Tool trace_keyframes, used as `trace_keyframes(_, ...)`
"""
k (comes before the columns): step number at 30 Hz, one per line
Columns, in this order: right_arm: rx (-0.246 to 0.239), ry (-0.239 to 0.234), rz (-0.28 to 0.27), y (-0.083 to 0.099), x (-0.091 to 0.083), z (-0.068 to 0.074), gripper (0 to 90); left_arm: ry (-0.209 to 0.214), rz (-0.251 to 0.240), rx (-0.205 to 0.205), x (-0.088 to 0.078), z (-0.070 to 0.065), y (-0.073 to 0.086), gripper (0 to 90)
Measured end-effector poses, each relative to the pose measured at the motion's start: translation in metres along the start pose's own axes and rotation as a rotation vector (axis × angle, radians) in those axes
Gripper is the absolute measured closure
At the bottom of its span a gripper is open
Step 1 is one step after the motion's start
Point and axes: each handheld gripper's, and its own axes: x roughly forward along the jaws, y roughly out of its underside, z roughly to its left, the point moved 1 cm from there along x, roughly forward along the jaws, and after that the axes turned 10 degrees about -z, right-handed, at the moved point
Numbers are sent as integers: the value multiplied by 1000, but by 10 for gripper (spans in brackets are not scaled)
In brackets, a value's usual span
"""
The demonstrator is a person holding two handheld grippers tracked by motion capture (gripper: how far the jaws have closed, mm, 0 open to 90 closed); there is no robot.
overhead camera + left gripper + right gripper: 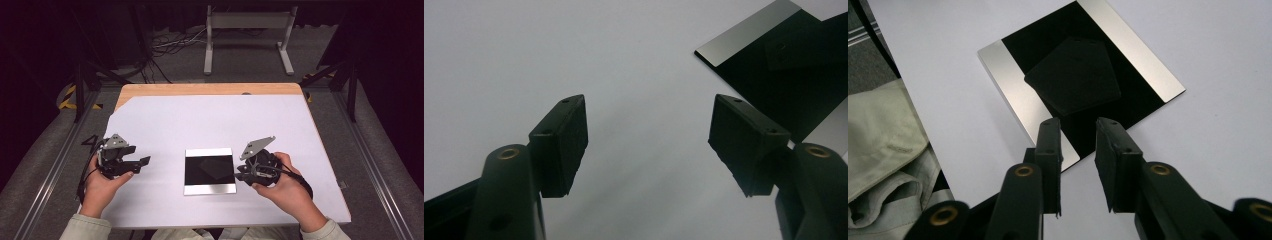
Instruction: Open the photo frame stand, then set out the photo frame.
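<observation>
High view: I see a white sheet point(215, 125) over a wooden table point(200, 89), with both of my hands coming in from the near edge.
Plate: a square black plate point(209, 170) with a silver band along its far and near edges lies flat on the sheet, in the near middle, between the two grippers.
Pentagon: a flat dark five-sided piece point(1073, 82) lies on the plate's black middle, clear in the right gripper view and faint from above.
Left gripper: left gripper point(142, 162) sits in my left hand point(102, 187) at the near left, well apart from the plate and pointing right toward it.
Left jaws: in the left gripper view point(649, 145) they stand wide apart over bare white sheet, nothing between them, and the plate's corner point(784, 65) shows at the upper right.
Right gripper: right gripper point(239, 176) rides in my right hand point(285, 187), just beside the plate's right edge, tips at its near right corner.
Right jaws: in the right gripper view point(1078, 130) they are parted by a narrow gap and hold nothing; the tips hover over the plate's edge, just short of the pentagon.
Sleeve: a pale sleeve point(883, 150) shows at the left of the right gripper view.
</observation>
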Motion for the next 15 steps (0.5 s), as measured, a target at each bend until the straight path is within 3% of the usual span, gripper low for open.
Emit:
trace_keyframes(11,14,1,23,-19,-6,-14,612,-1,6,-8,0,0,1,325)
trace_keyframes(15,29,-21,19,-27,-2,-21,580,0,-1,-6,0,0,0,325)
